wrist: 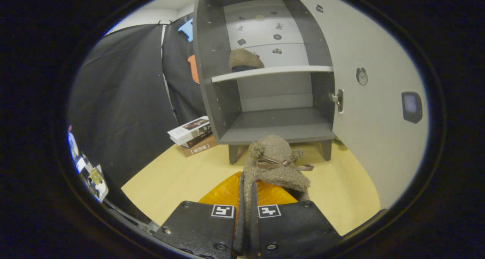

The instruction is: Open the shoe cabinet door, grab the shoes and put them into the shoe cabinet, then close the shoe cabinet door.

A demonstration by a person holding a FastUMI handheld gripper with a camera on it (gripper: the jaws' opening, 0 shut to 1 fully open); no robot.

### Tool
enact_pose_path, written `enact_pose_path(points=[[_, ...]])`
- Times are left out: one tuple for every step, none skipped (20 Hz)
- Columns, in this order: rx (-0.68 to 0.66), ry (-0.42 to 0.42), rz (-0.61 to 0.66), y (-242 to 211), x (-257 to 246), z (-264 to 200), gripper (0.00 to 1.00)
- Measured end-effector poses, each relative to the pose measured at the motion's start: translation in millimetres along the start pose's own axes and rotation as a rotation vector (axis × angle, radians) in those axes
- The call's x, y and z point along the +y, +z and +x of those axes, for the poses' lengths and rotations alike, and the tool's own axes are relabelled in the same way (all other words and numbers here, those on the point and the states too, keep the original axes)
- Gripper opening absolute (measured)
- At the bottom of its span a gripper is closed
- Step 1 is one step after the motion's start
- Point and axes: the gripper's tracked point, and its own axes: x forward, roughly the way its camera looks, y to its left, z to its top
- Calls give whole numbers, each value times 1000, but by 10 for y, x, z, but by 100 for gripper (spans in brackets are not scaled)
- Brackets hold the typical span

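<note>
Fuzzy tan fabric of a slipper-like shoe with a brown bow is pinched between both fingers of the gripper, jaws clamped together on it. At twelve o'clock beyond it, the dark grey open shoe cabinet is seen, a second fuzzy tan shoe resting on its white middle shelf. A stack of books lies at ten o'clock beside the cabinet.

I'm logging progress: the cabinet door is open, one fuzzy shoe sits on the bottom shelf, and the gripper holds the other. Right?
Not quite. In the gripper view the stored shoe sits on the middle shelf, not the bottom one. The cabinet door is open, and the gripper is shut on the second shoe.
</note>
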Motion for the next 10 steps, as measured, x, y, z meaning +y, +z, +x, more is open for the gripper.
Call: enact_pose_path(points=[[-15, 3, -9, 121, 5, -50, 10], [-39, -2, -21, 285, -5, -107, 10], [-66, -13, -35, 446, -20, -156, 10], [-89, -25, -53, 617, -37, -205, 10], [-106, -31, -71, 771, -32, -251, 10], [-124, -31, -85, 943, -14, -302, 10], [-141, -28, -98, 1101, 13, -341, 10], [-162, -25, -114, 1313, 37, -397, 10], [-184, -29, -130, 1517, 49, -442, 10], [-205, -38, -138, 1729, 45, -481, 10]])
